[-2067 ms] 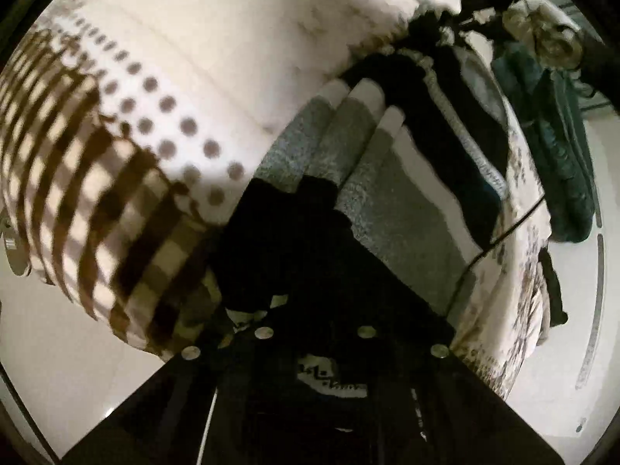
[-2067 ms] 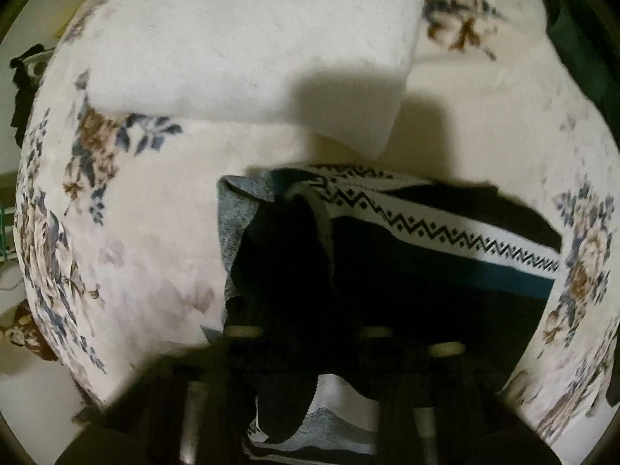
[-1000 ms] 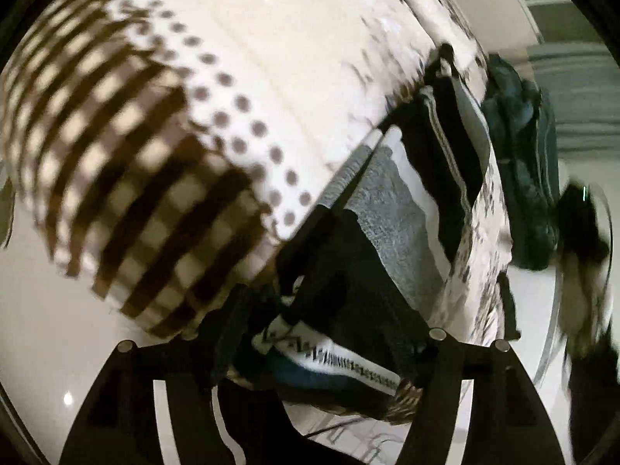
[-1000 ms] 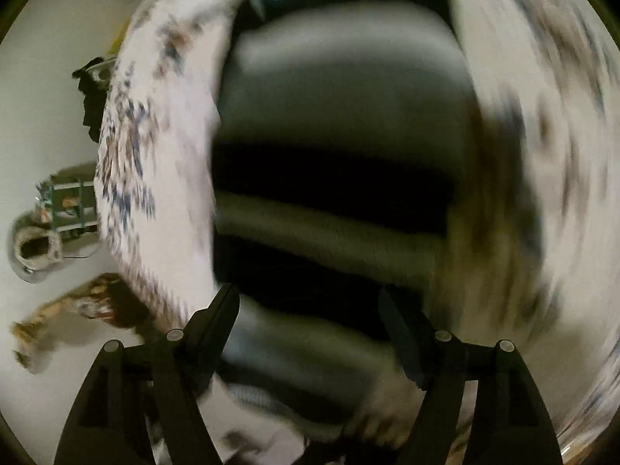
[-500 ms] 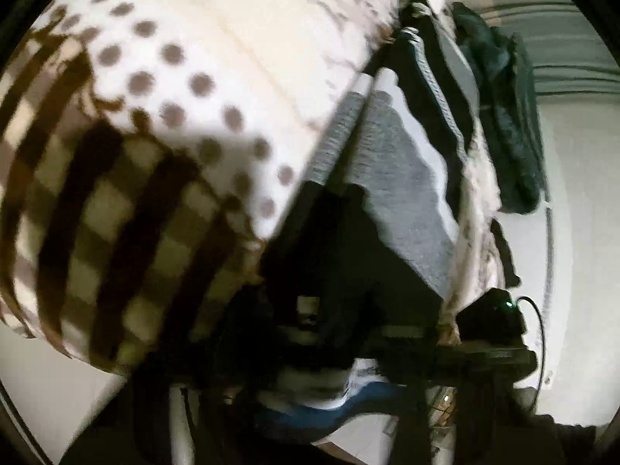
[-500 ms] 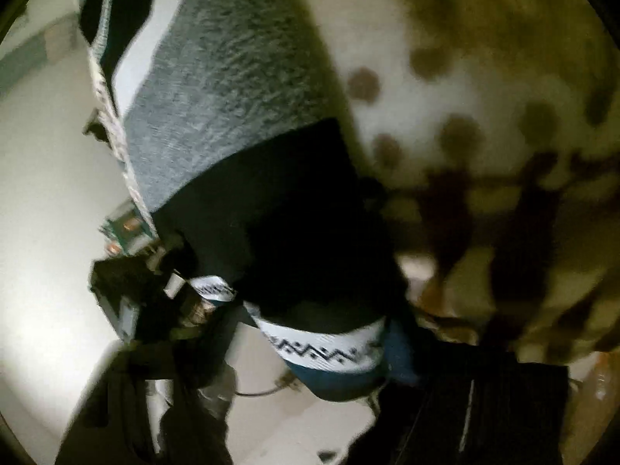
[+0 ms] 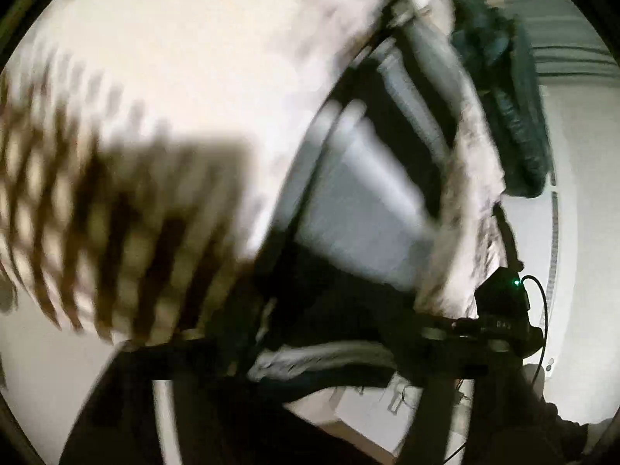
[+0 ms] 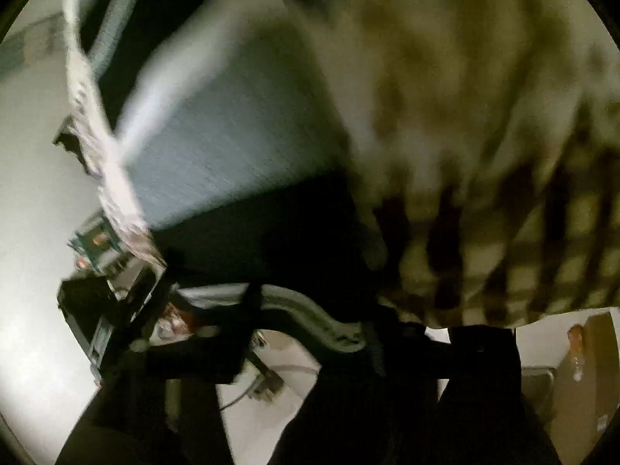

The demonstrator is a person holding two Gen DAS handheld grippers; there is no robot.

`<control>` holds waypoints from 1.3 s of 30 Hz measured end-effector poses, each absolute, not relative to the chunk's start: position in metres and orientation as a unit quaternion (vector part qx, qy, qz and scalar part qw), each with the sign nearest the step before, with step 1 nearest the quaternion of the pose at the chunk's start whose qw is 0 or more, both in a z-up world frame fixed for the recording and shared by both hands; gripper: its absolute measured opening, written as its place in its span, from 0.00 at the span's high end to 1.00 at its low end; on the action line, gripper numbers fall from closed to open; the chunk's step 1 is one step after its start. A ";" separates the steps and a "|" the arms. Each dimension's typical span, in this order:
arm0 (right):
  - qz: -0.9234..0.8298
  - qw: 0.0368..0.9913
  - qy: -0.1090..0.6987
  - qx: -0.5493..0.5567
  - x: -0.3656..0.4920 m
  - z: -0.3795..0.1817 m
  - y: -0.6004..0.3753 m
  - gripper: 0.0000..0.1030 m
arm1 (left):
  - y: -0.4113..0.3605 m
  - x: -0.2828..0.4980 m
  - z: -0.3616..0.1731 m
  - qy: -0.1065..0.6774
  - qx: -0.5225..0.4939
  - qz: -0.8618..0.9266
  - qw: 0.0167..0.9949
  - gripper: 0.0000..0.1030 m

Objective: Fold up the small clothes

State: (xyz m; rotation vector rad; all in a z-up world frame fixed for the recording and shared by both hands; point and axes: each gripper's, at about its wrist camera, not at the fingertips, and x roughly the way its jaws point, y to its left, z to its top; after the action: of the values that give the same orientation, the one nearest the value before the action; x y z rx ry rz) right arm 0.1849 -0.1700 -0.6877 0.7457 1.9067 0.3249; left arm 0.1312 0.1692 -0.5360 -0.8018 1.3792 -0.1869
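Crowding striped garment [image 7: 368, 193] | checked blanket [image 7: 116, 232] beside | dark clothes pile [image 7: 507, 116] beyond

Checked-and-dotted blanket [image 7: 116, 209] on pale floral bedcover [image 7: 217, 58] (dark teal heap [image 7: 511, 124] alongside).

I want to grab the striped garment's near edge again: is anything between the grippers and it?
Nothing visible does. The striped garment lies on the bed with its dark near edge right at the left gripper and the right gripper, both opening. The frames are blurred.
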 end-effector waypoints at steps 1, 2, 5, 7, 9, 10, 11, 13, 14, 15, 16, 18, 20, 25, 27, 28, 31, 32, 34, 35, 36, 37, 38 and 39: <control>0.134 0.522 0.780 0.319 0.201 -0.674 -0.175 0.41 | 0.173 0.154 -0.520 0.605 -0.354 -0.087 0.708 0.32; 0.133 0.529 0.773 0.325 0.218 -0.666 -0.185 0.40 | 0.175 0.168 -0.514 0.597 -0.354 -0.091 0.714 0.31; 0.138 0.568 0.733 0.347 0.291 -0.639 -0.195 0.31 | 0.176 0.250 -0.496 0.558 -0.356 -0.117 0.740 0.31; 0.139 0.601 0.705 0.349 0.347 -0.630 -0.203 0.29 | 0.170 0.321 -0.493 0.535 -0.335 -0.132 0.764 0.31; 0.137 0.642 0.679 0.329 0.406 -0.623 -0.205 0.29 | 0.163 0.377 -0.501 0.522 -0.334 -0.153 0.770 0.31; 0.128 0.654 0.672 0.323 0.435 -0.623 -0.207 0.29 | 0.160 0.402 -0.505 0.518 -0.334 -0.156 0.772 0.31; 0.122 0.657 0.666 0.330 0.462 -0.624 -0.208 0.29 | 0.156 0.422 -0.510 0.517 -0.332 -0.163 0.772 0.31; 0.119 0.663 0.655 0.343 0.500 -0.628 -0.213 0.29 | 0.143 0.477 -0.530 0.529 -0.315 -0.176 0.768 0.31; 0.114 0.667 0.649 0.347 0.522 -0.628 -0.213 0.29 | 0.138 0.500 -0.543 0.541 -0.307 -0.182 0.762 0.31; 0.116 0.669 0.643 0.354 0.545 -0.634 -0.213 0.29 | 0.136 0.512 -0.551 0.548 -0.306 -0.185 0.757 0.31; 0.119 0.668 0.640 0.361 0.557 -0.638 -0.214 0.29 | 0.131 0.530 -0.566 0.562 -0.298 -0.182 0.750 0.31; 0.114 0.660 0.636 0.383 0.594 -0.657 -0.220 0.29 | 0.126 0.551 -0.584 0.579 -0.290 -0.180 0.740 0.33; 0.108 0.647 0.643 0.395 0.612 -0.682 -0.208 0.29 | 0.126 0.562 -0.593 0.573 -0.294 -0.189 0.741 0.35; 0.118 0.662 0.630 0.389 0.640 -0.692 -0.203 0.96 | 0.140 0.561 -0.600 0.546 -0.319 -0.194 0.750 0.85; 0.102 0.673 0.626 0.379 0.645 -0.694 -0.203 0.97 | 0.145 0.566 -0.613 0.549 -0.325 -0.200 0.744 0.85; 0.095 0.666 0.635 0.381 0.648 -0.701 -0.202 0.97 | 0.145 0.568 -0.620 0.551 -0.333 -0.198 0.739 0.83; 0.087 0.648 0.658 0.373 0.646 -0.704 -0.204 0.88 | 0.144 0.569 -0.615 0.554 -0.347 -0.202 0.729 0.71; 0.087 0.646 0.662 0.370 0.642 -0.699 -0.205 0.65 | 0.145 0.564 -0.606 0.553 -0.343 -0.198 0.733 0.66; 0.097 0.652 0.658 0.365 0.626 -0.679 -0.210 0.34 | 0.148 0.553 -0.587 0.539 -0.356 -0.207 0.735 0.31; 0.114 0.655 0.651 0.365 0.610 -0.663 -0.214 0.32 | 0.151 0.547 -0.578 0.530 -0.360 -0.208 0.740 0.30; 0.125 0.653 0.650 0.367 0.597 -0.655 -0.218 0.32 | 0.155 0.534 -0.567 0.518 -0.362 -0.207 0.747 0.30; 0.137 0.651 0.647 0.373 0.576 -0.643 -0.222 0.32 | 0.159 0.516 -0.554 0.512 -0.359 -0.203 0.753 0.30; 0.148 0.646 0.645 0.380 0.556 -0.635 -0.225 0.32 | 0.162 0.497 -0.543 0.510 -0.351 -0.200 0.759 0.30; 0.160 0.638 0.647 0.387 0.535 -0.631 -0.225 0.32 | 0.166 0.477 -0.535 0.508 -0.345 -0.198 0.764 0.30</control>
State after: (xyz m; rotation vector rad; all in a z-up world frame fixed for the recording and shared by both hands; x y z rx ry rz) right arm 0.5348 -0.2255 -0.6306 0.8835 1.4764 0.3660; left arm 0.4775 0.1658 -0.5347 -0.7490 1.1051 -0.4294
